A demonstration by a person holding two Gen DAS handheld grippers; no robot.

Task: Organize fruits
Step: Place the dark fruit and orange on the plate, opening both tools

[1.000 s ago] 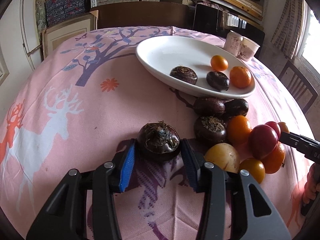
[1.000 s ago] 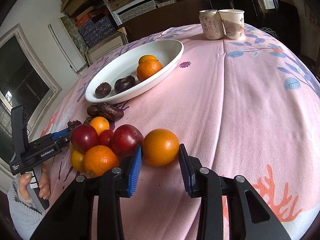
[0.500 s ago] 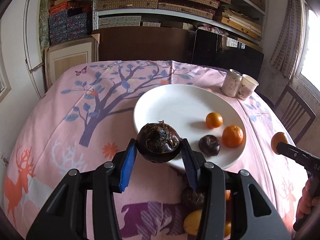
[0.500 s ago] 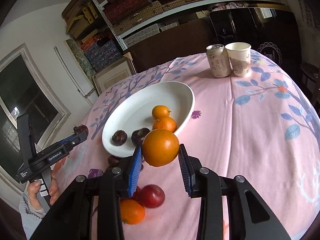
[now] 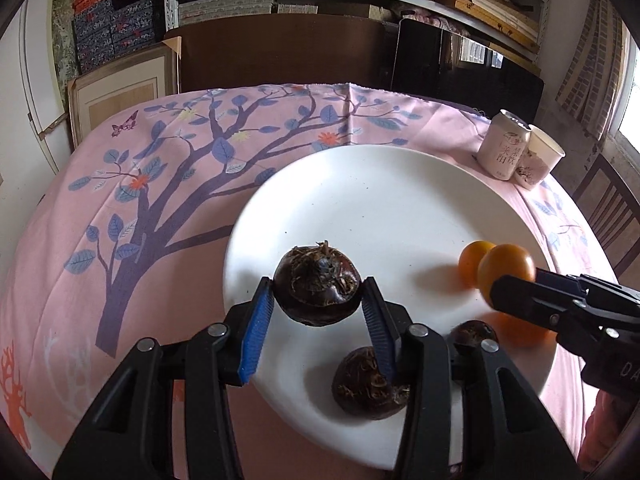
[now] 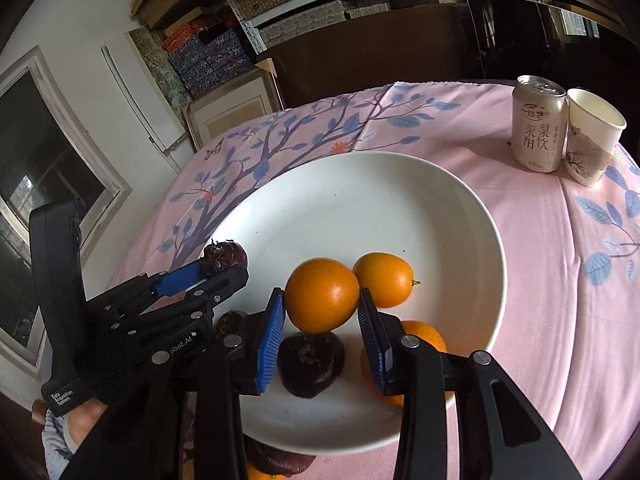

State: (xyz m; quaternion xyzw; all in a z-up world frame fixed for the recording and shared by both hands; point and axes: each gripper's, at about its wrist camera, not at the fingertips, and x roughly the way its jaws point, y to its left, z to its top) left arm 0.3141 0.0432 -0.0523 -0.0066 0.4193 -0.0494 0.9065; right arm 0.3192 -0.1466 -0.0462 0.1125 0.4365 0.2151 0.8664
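two grippers, each with a fruit between its blue pads; the left gripper [image 5: 318, 322] is clenched on a dark water chestnut [image 5: 318, 284], pads pressing its flanks at the widest girth, the tufted crown facing up; the right gripper [image 6: 322, 322] has an orange [image 6: 322, 295] in its grasp, though its jaws have just been opening a little and the left pad [image 6: 272, 334] only touches the skin low on the fruit, so the hold looks slack; both fruits hang over the white plate [image 6: 472, 216], clear of its floor.

handling, as a judgement: the chestnut looks hard, light and rough-skinned, so it should sit firm in ribbed pads and bear a squeeze; the orange is round, smooth and springy, likely to roll once let go, so a grip across its middle and a low release seem wise; neither looks fragile.

outward on the plate: beneath the orange lies a dark chestnut [image 6: 311, 368]; just beside are a small orange [image 6: 383, 280] and another orange [image 6: 424, 338], half hidden by the right finger; a further chestnut [image 5: 370, 386] lies under the left gripper; a rolling fruit could knock these.

beyond, on the pink tablecloth [image 6: 560, 300], a can [image 6: 538, 124] and a paper cup [image 6: 592, 138] stand touching, well apart from the plate.
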